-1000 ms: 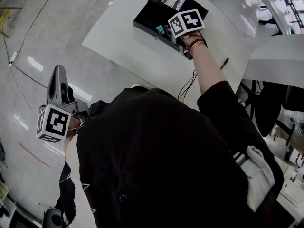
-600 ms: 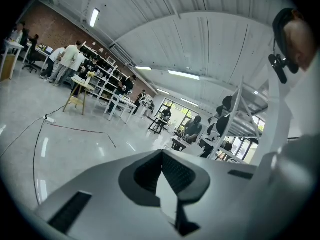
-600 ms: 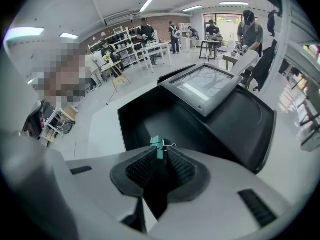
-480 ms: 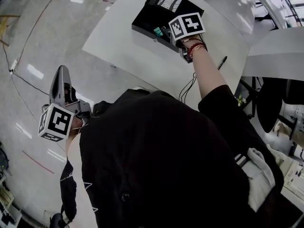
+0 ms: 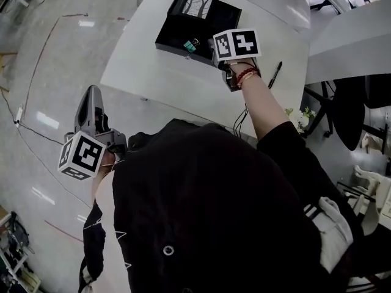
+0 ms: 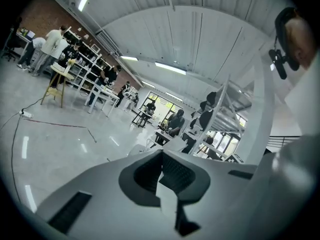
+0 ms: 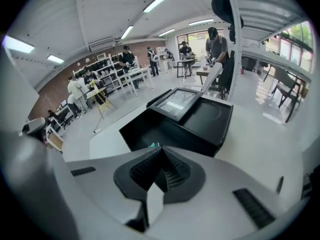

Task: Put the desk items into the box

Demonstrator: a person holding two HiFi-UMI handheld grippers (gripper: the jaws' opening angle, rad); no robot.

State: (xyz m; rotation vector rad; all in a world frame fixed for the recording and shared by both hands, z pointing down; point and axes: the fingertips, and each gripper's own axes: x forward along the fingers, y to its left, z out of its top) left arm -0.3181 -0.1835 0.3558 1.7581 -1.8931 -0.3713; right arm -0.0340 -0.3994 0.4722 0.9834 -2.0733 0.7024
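A big flat black box (image 5: 215, 24) sits at the far end of the white table (image 5: 159, 84). Its top is open. Its long side runs across the table from left to right, a bit tilted. A picture (image 5: 197, 3) in a black frame lies at the back of the box.

A small green clip (image 5: 189, 46) is inside the box, in the near left part. It is too small to see which way it points.

A thin black pen (image 5: 275, 75) lies on the table, outside the box, to the right. Its long side points away from the person and leans a little to the right at the far end. It lies just beside the person's right wrist, which has a red bead band (image 5: 247, 75) on it.

The right tool (image 7: 161, 156) is held over the table, near the front right corner of the box. It points at the box. Its two jaws are pressed together and hold nothing.

The left tool (image 6: 162, 156) is held off to the left, well away from the table, over the shiny grey floor (image 5: 49, 72). Its jaws are closed too, with nothing in them.
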